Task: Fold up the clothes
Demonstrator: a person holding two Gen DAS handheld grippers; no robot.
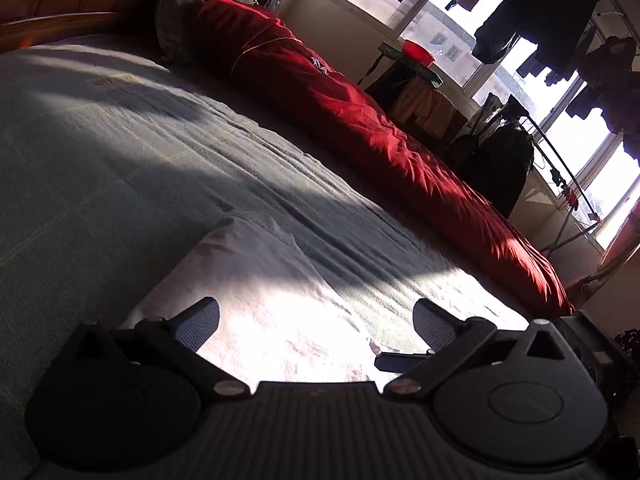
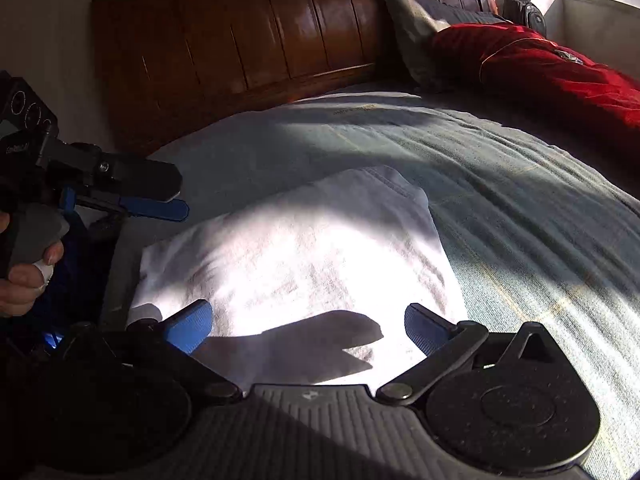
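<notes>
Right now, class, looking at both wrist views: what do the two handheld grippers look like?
Both are black with ribbed bodies, round pivot discs and blue ribbed finger pads. The left gripper shows side-on from the right view, with a grey handle. The right gripper matches it.

A: How many garments lie on the bed (image 2: 520,208)?
B: One white folded garment (image 2: 304,248). That is the only piece laid out flat.
A: And claws?
B: Two. The right claw (image 2: 308,326) has two blue fingers spread wide, and the left claw (image 2: 176,200) shows at the side, its two fingers lying close together; one hand (image 2: 24,280) holds its grip.
A: Bedding?
B: One red quilt (image 1: 360,120) along the far edge, one grey pillow (image 2: 412,28) against one wooden headboard (image 2: 240,40).
A: Anything else to count?
B: One dark backpack (image 2: 524,8) in the corner, one red basin (image 1: 418,52) by the window. The hanging clothes (image 1: 540,12) overlap too much to count.
</notes>
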